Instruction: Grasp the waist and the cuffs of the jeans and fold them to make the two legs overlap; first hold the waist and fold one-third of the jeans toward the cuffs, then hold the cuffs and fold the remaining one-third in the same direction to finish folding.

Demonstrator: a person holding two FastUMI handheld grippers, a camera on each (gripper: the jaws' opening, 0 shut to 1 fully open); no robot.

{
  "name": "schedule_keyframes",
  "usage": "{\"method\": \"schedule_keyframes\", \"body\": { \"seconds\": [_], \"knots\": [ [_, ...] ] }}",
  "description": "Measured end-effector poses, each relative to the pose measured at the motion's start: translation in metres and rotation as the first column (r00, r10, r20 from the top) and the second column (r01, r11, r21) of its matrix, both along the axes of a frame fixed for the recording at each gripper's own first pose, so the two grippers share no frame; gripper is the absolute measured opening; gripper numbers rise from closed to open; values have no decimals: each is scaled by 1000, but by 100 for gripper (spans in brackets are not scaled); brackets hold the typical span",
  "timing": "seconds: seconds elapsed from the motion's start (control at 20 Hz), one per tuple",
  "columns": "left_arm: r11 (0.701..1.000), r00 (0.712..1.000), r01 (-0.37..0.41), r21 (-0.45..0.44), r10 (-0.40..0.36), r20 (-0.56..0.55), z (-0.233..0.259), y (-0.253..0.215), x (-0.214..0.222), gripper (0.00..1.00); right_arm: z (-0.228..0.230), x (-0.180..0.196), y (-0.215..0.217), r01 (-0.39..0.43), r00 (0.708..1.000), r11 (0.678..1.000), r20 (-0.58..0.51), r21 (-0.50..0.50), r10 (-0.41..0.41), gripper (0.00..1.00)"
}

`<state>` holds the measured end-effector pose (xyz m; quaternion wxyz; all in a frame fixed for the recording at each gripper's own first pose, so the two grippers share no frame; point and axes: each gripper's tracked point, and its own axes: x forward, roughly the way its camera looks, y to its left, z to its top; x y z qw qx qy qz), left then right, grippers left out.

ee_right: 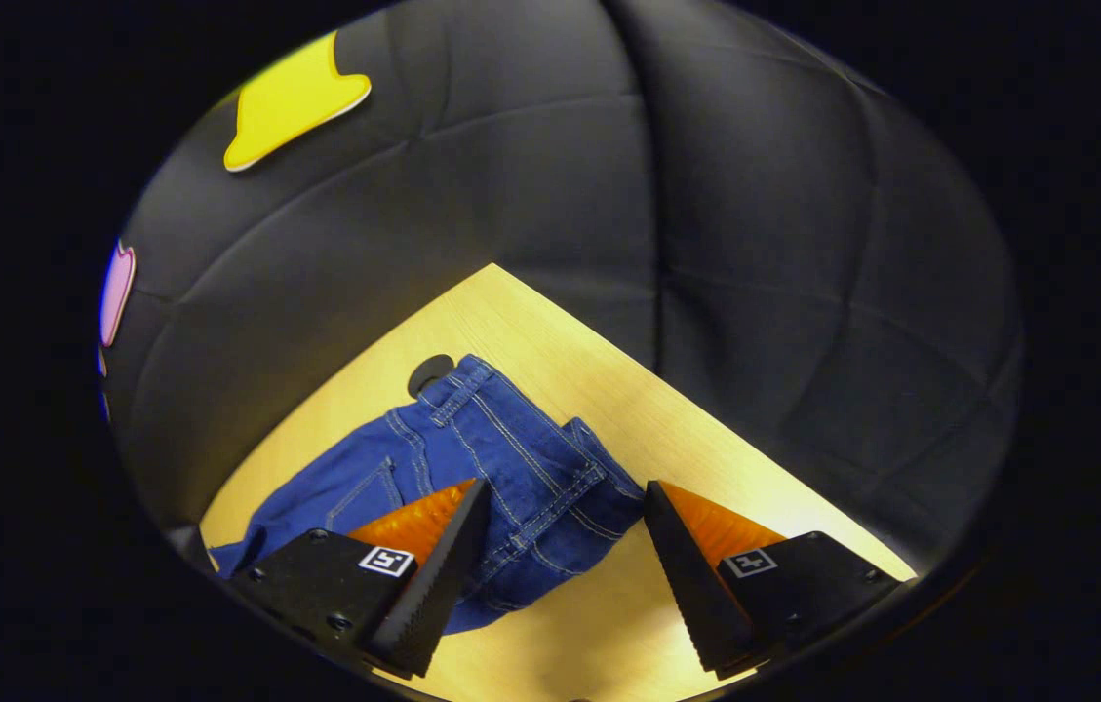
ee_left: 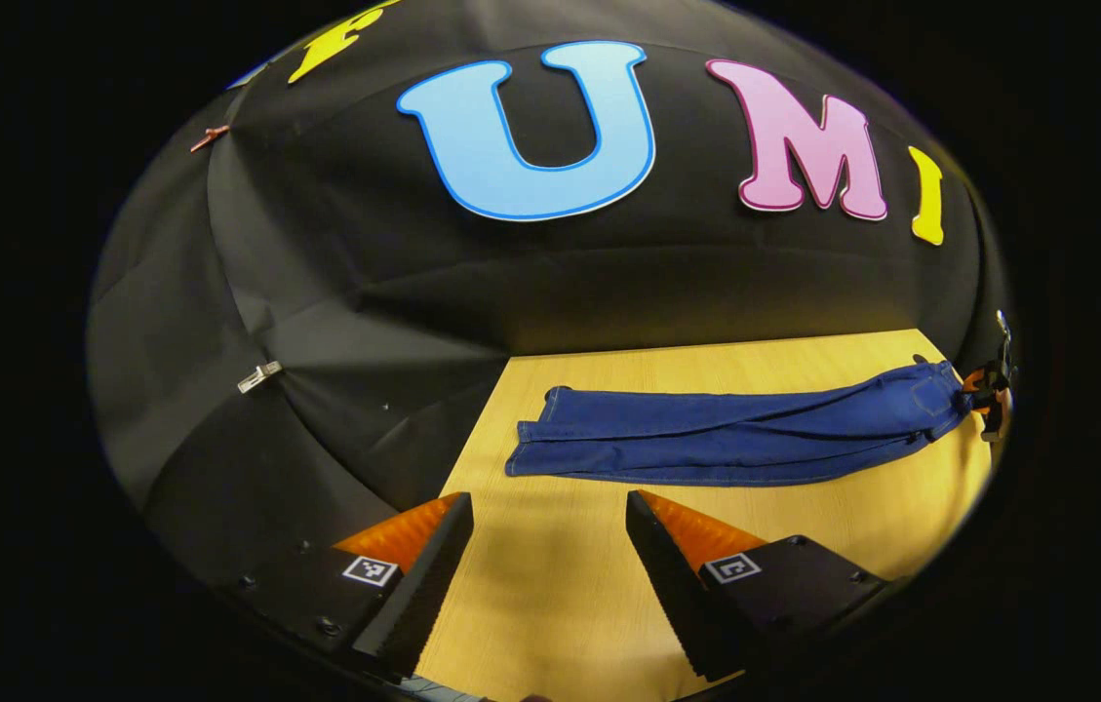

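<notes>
Two small clips sit on the black cloth wall, one reddish (ee_left: 210, 137) high up and one pale (ee_left: 259, 376) lower down, both off to the left of the left gripper's (ee_left: 547, 575) jaws. Nothing stands between those jaws and the jeans (ee_left: 735, 434); bare table (ee_left: 550, 585) lies under and ahead of them.

Left gripper view: jaws spread wide, holding nothing. Jeans lie flat ahead of the jaws, stretched crosswise, legs overlapped one on the other. Cuffs (ee_left: 535, 439) sit ahead and just left of the jaw gap; the waist runs far out to the right. The other gripper shows at that far right edge, right by the waist; contact cannot be told from here.

Right gripper view: right gripper (ee_right: 565, 575) jaws wide apart, nothing pinched. Waist (ee_right: 511, 458) of the jeans lies rumpled on the table between the jaws and ahead of them. Denim passes under or behind the left-hand finger (ee_right: 428, 585); touch unclear. The right-hand finger (ee_right: 691, 585) is clear of the cloth, over bare wood. A small dark round spot (ee_right: 429, 371) marks the table just beyond the waistband.
</notes>
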<state>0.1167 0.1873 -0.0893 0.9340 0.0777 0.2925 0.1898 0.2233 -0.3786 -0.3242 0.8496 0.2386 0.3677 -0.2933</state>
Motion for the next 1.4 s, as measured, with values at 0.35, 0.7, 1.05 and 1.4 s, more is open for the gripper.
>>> {"method": "schedule_keyframes", "body": {
  "seconds": [0.35,0.7,1.05,1.4],
  "knots": [
    [993,993,115,0,-115,-5,-2,-49,18,98,-5,1,-2,5,1000,996,7,-85,-5,99],
    [993,995,100,-68,-100,5,-24,-63,13,98,-9,15,10,-16,997,1000,76,10,15,36],
    [992,996,92,-83,-92,-7,-36,-78,-10,98,28,16,17,-84,985,986,140,-143,104,7],
    [985,999,27,-172,-19,48,-47,-71,-34,98,152,60,77,-218,905,923,288,-318,313,7]
  ]
}}
